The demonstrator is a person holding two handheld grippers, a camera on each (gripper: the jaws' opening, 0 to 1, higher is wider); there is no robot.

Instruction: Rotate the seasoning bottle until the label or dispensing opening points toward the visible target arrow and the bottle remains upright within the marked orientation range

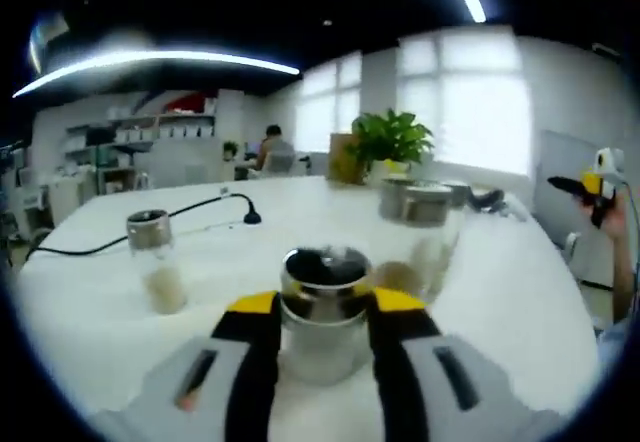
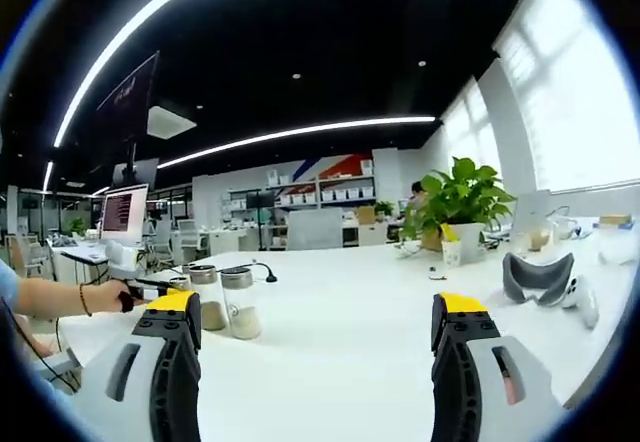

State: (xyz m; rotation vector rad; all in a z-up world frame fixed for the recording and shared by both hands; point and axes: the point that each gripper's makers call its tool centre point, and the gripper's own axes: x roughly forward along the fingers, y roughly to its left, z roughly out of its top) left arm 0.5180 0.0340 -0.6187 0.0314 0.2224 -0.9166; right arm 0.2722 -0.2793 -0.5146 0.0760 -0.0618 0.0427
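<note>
In the left gripper view, a glass seasoning bottle (image 1: pixel 322 314) with a shiny metal lid stands upright on the white table (image 1: pixel 520 292). My left gripper (image 1: pixel 326 304) is shut on it, one yellow-tipped jaw against each side. My right gripper (image 2: pixel 320 324) hangs above the table with its jaws wide apart and nothing between them. It also appears far right in the left gripper view as the right gripper (image 1: pixel 597 186), held up in a hand. In the right gripper view, two bottles (image 2: pixel 224 304) stand at the left, beside the left gripper (image 2: pixel 152 289).
Another seasoning bottle (image 1: pixel 154 259) stands to the left, and more bottles (image 1: pixel 425 224) to the right behind. A black cable (image 1: pixel 150 224) crosses the far table. A potted plant (image 2: pixel 458 202) and a grey headset (image 2: pixel 540 276) sit on the right. A person's forearm (image 2: pixel 50 298) reaches in at the left.
</note>
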